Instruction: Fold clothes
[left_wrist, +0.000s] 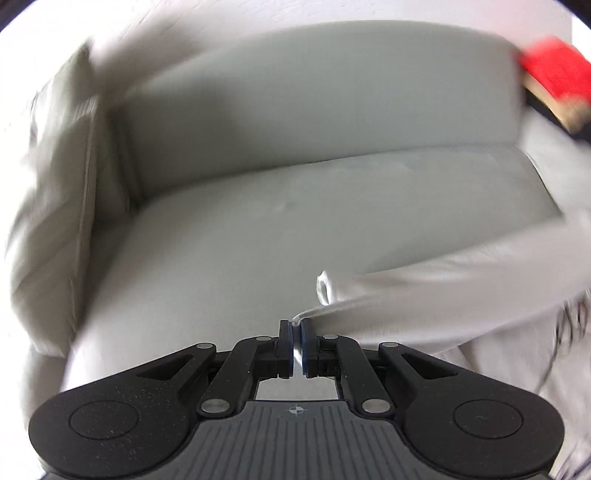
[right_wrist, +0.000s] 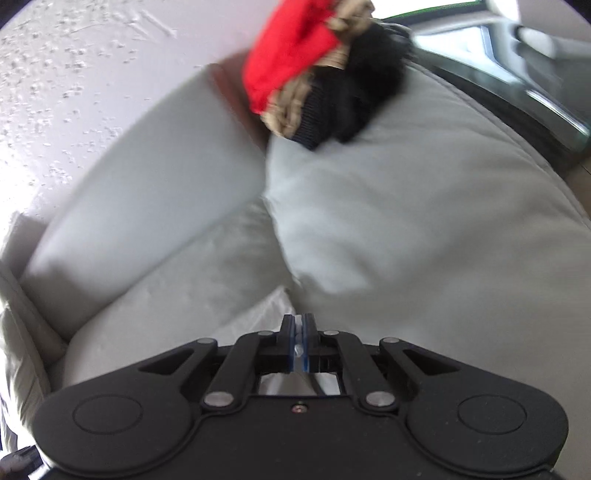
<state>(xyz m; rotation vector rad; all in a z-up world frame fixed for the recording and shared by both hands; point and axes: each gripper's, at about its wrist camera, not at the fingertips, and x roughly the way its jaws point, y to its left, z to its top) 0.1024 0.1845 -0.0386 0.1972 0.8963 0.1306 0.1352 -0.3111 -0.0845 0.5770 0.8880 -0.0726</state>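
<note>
Pale grey sofa (left_wrist: 258, 229) under a white textured wall (right_wrist: 74, 74); both views motion-blurred.

Left tongs (left_wrist: 296, 325): jaws nearly together, pinching a thin edge of a light grey garment (left_wrist: 461, 288). From the pinch the cloth runs off right and slightly far, taut along that line, then sags toward the near right corner. A small loop or hem fold stands up just beyond the tips.

Right tongs (right_wrist: 297, 325): jaws likewise almost closed, with a sliver of pale cloth between the pads; more of it shows just left of and below the tips.

Judgement: the garment seems to hang stretched between the two tongs, long axis left to right, above the seat cushion (right_wrist: 166, 302).

Obstacles: a heap of red, tan and black clothes (right_wrist: 317, 81) sits on the far cushion, well apart. Seat ahead of the left tongs carries nothing visible, a likely lay-down spot.
</note>
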